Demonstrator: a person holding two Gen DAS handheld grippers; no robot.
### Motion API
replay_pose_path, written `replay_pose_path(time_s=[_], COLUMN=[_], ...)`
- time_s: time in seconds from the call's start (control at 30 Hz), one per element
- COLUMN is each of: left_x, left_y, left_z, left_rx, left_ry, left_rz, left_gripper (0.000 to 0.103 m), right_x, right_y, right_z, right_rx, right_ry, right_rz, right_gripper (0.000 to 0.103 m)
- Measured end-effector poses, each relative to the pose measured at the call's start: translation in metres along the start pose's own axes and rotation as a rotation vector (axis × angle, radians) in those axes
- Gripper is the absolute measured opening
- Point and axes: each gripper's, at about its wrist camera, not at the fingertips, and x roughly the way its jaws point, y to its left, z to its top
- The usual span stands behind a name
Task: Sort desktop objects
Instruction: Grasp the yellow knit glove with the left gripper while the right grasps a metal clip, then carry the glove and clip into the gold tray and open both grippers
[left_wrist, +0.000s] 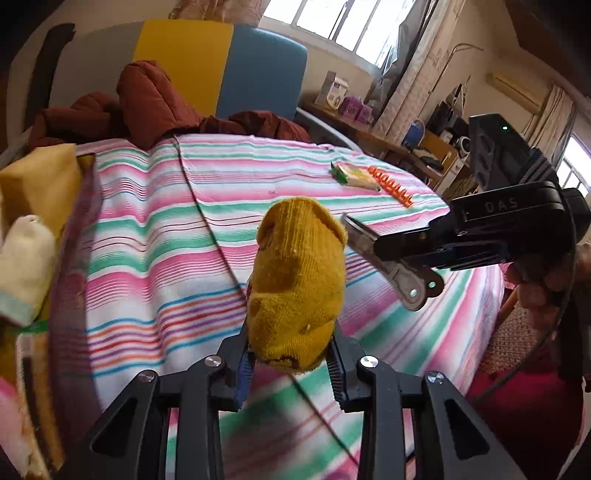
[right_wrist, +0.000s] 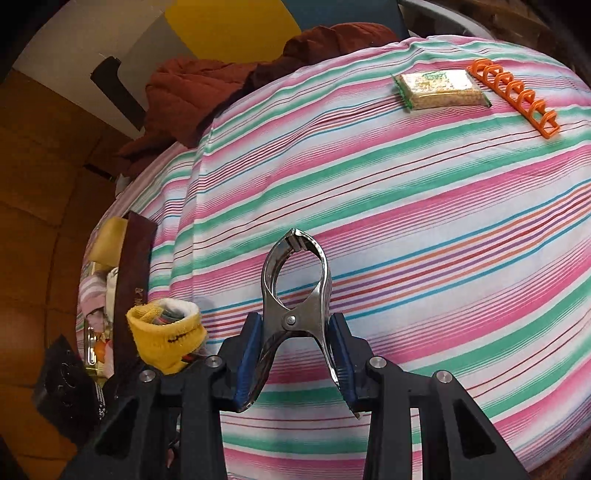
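Observation:
My left gripper (left_wrist: 291, 365) is shut on a rolled mustard-yellow sock (left_wrist: 295, 280), held up above the striped tablecloth (left_wrist: 155, 229). My right gripper (right_wrist: 295, 369) is shut on the handles of a shiny metal spring clamp (right_wrist: 295, 291), whose jaws point away over the cloth. In the left wrist view the clamp (left_wrist: 391, 266) hangs just right of the sock. The right wrist view shows the sock (right_wrist: 166, 336) at the lower left, beside a dark-rimmed box (right_wrist: 133, 266). A cracker packet (right_wrist: 439, 90) and an orange plastic clip strip (right_wrist: 517, 99) lie at the far right of the cloth.
The box (left_wrist: 74, 240) at the left holds a cream sock (left_wrist: 26, 266), a yellow sponge (left_wrist: 37, 177) and other small things. Red-brown quilted fabric (left_wrist: 147, 103) is heaped at the back. A thin black cable (left_wrist: 207, 214) crosses the cloth. A hand (left_wrist: 535, 280) grips the right tool.

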Motion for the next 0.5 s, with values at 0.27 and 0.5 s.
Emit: replay_pose_path(time_s=[0.27,0.5], left_x=[-0.073,-0.14], left_y=[0.032,0.094], left_z=[-0.01,-0.012], left_rx=[-0.048,-0.179], left_ry=[-0.086,-0.201], left_rz=[-0.008,0.063], left_gripper=[0.033,0.033], right_x=[0.009,0.027], right_y=[0.074,0.144], right_z=[-0.028,-0.044], right_rx=[-0.064,-0.138], right_ry=[0.021,0.055], right_rz=[0.145,0.256], right_gripper=[0.038,0.038])
